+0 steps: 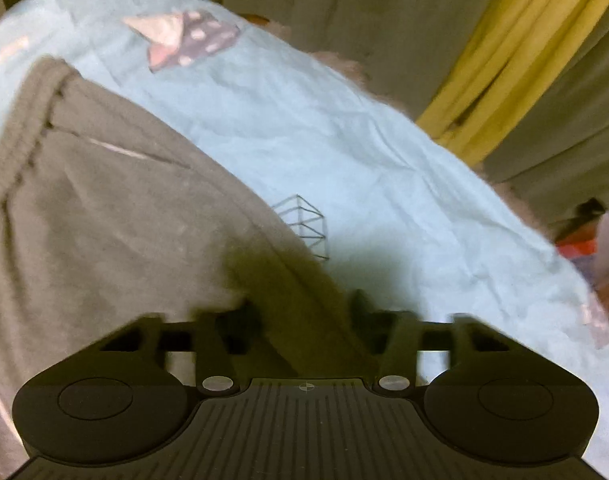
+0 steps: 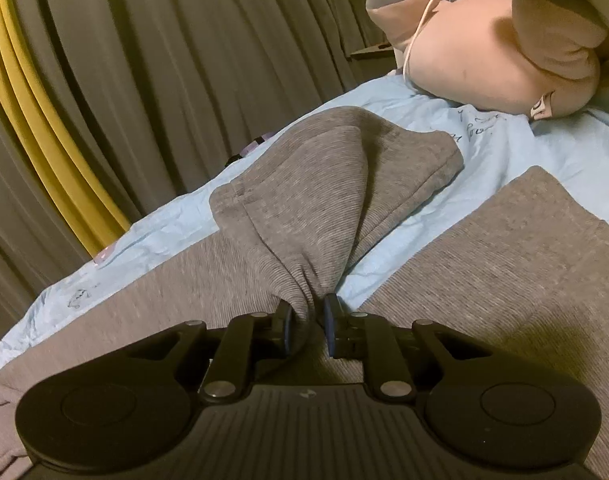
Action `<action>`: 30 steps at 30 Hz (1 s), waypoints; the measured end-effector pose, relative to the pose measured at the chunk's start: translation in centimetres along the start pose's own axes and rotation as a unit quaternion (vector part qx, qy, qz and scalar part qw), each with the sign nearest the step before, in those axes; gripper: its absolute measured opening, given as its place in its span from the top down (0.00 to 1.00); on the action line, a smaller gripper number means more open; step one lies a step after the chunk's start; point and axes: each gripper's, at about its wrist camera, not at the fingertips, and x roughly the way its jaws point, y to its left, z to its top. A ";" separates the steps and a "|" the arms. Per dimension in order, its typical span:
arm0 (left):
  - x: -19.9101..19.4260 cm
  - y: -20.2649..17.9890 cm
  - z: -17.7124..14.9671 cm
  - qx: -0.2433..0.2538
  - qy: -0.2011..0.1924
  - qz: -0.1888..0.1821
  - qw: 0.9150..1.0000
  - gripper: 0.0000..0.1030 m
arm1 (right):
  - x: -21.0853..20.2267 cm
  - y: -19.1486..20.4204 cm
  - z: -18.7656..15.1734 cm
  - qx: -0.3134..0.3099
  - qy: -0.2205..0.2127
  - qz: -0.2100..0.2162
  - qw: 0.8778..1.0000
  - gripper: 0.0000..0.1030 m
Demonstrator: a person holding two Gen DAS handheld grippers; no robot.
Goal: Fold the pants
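A: The right tool (image 2: 308,322) pinches a bunched fold of the grey pants (image 2: 304,208); the left tool (image 1: 304,312) has the pants' edge between its fingers, blurred, so I cannot tell whether it grips.

B: Where are the pants?

A: Spread on the blue bedsheet (image 1: 344,140), waistband (image 1: 36,108) at the far end, long axis running away from the left tool.

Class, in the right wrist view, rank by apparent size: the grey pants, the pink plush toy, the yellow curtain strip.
1. grey pants, largest, though nearest the camera.
2. pink plush toy.
3. yellow curtain strip, close to the toy, so unsure.
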 end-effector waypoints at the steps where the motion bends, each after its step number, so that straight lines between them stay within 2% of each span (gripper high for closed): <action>1: -0.5 0.2 -0.2 0.005 -0.004 0.005 1.000 0.78 | 0.0 0.1 0.1 0.000 0.002 0.000 1.000 0.86; 2: -1.1 0.6 -0.3 0.000 -0.007 -0.004 1.000 0.84 | 0.0 0.1 0.3 0.005 0.004 0.001 1.000 0.86; 7: -6.4 4.0 -1.7 -0.027 -0.055 -0.077 0.995 0.88 | -0.9 -1.2 1.3 0.067 0.011 0.029 0.997 0.91; 11: -12.3 7.3 -4.8 -0.025 -0.096 -0.148 0.984 0.88 | -5.4 -2.0 2.7 0.088 -0.042 0.047 0.994 0.94; 14: -17.3 11.0 -9.3 -0.004 -0.142 -0.193 0.971 0.88 | -11.0 -3.0 3.9 0.104 -0.088 0.060 0.989 0.94; 16: -19.4 14.5 -13.3 -0.009 -0.164 -0.222 0.961 0.88 | -14.9 -4.1 3.8 0.104 -0.105 0.060 0.987 0.94; 19: -19.7 19.8 -19.8 -0.043 -0.163 -0.242 0.956 0.87 | -20.1 -6.1 1.7 0.078 -0.118 0.015 0.990 0.94; 20: -18.8 21.1 -21.6 -0.045 -0.158 -0.233 0.959 0.84 | -21.0 -6.9 0.8 0.069 -0.116 -0.013 0.991 0.94; 21: -17.3 22.2 -23.3 -0.048 -0.141 -0.213 0.965 0.81 | -21.3 -7.8 -0.1 0.064 -0.099 -0.042 0.992 0.94; 23: -14.3 23.7 -24.8 -0.064 -0.095 -0.192 0.975 0.73 | -20.2 -9.7 -0.9 0.086 -0.036 -0.071 0.993 0.93; 24: -13.4 24.2 -24.9 -0.072 -0.080 -0.179 0.978 0.71 | -19.2 -10.7 -1.4 0.104 0.001 -0.070 0.992 0.92; 25: -12.8 25.0 -24.9 -0.092 -0.080 -0.176 0.977 0.69 | -18.4 -11.3 -1.7 0.117 0.023 -0.071 0.990 0.90; 27: -12.7 26.5 -24.5 -0.131 -0.093 -0.195 0.968 0.50 | -17.9 -11.8 -2.1 0.138 0.039 -0.070 0.987 0.85; 29: -13.2 27.5 -23.9 -0.163 -0.125 -0.206 0.957 0.19 | -17.5 -12.0 -2.0 0.151 0.037 -0.051 0.987 0.59; 30: -13.3 27.8 -23.4 -0.166 -0.137 -0.201 0.956 0.17 | -17.2 -12.2 -2.0 0.160 0.041 -0.043 0.985 0.55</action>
